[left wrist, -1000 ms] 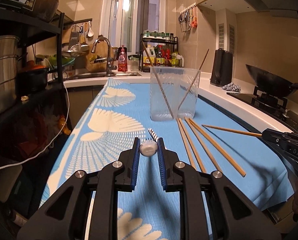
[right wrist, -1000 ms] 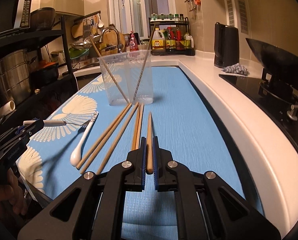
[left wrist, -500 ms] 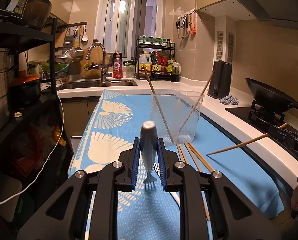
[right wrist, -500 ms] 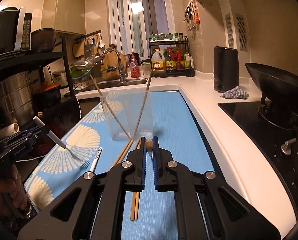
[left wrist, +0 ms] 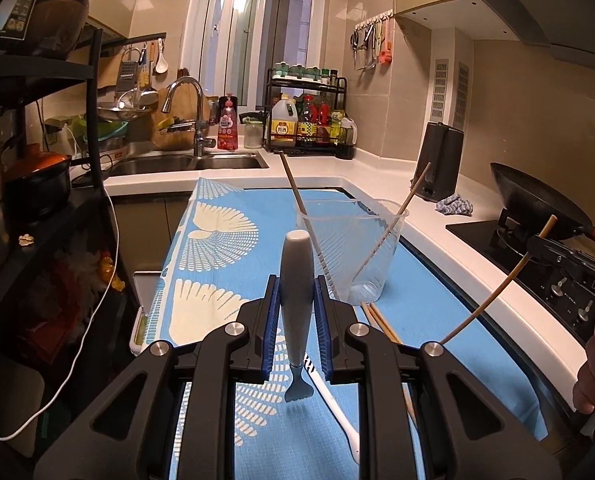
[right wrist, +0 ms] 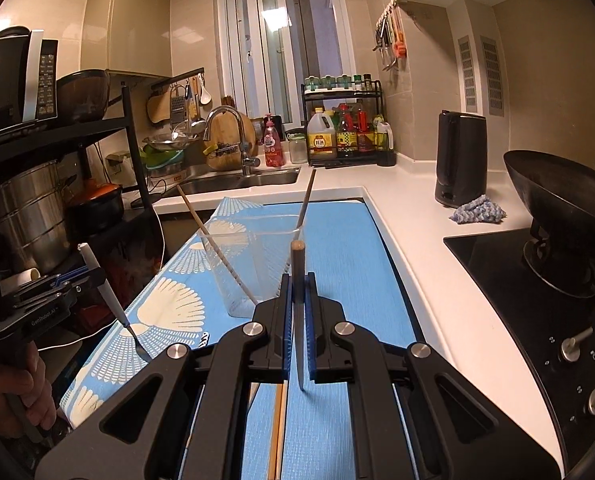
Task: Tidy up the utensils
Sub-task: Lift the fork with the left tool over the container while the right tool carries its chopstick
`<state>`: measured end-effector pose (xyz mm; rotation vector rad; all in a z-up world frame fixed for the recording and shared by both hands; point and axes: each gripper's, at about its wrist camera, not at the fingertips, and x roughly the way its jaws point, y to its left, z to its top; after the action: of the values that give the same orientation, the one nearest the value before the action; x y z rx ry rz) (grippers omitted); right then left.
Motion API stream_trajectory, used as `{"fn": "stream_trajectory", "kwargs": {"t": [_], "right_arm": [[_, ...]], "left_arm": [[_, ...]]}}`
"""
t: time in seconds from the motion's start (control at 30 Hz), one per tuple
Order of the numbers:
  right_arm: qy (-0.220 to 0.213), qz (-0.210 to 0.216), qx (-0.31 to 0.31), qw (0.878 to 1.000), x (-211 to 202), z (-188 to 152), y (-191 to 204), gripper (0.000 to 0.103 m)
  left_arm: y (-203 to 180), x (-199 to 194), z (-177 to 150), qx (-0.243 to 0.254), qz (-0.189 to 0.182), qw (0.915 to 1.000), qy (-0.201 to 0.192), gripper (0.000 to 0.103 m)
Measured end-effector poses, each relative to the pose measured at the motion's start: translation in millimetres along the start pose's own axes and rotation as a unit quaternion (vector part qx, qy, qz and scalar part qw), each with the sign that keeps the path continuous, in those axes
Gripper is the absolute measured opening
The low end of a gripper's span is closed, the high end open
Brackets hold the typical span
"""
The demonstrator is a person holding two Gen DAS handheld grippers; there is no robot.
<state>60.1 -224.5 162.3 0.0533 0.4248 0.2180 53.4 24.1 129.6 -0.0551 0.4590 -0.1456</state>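
Left gripper, lower centre of the left wrist view: blue pads clamped narrow on a grey-handled fork. Handle end up, tines down, hanging above the blue cloth and not touching it. Just behind, right of centre: clear plastic cup standing upright on the cloth, with two chopsticks leaning inside, crossing to opposite rims. Under the gripper, lower right: a white spoon lying on the cloth, and beside it some loose chopsticks, partly hidden by the gripper body.

Right gripper, lower centre of the right wrist view: pads almost fully together, pinching one chopstick. Thick end up, thin tip down, clear of the cloth. Same chopstick visible at the right edge of the left wrist view, slanting from the black jaws. Straight behind it in the right wrist view: the cup, a little left of centre. Below the gripper: more chopsticks flat on the cloth.

Outward, at the upper centre: sink with tap, red soap bottle, rack of condiment bottles. Right side: black kettle, a crumpled rag, a wok on the stove. Left side: dark shelf with steel pots. At the lower left of the right wrist view: a hand holding the left gripper's handle.
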Motion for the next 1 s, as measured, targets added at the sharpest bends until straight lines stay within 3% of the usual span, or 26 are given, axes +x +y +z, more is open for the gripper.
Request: {"fn": "stream_trajectory", "kwargs": {"t": [0.67, 1.0], "right_arm": [[0.047, 0.029, -0.026, 0.998, 25.0, 67.5, 20.9, 0.006], [0.001, 0.058, -0.031, 0.998, 22.0, 141.5, 34.5, 0.006]], "left_arm": [[-10.9, 18.0, 64.0, 0.001, -0.018, 0.9983, 0.055, 0.017], [-21.6, 25.3, 146.9, -0.001, -0.06, 0.9977, 0.031, 0.017]]}}
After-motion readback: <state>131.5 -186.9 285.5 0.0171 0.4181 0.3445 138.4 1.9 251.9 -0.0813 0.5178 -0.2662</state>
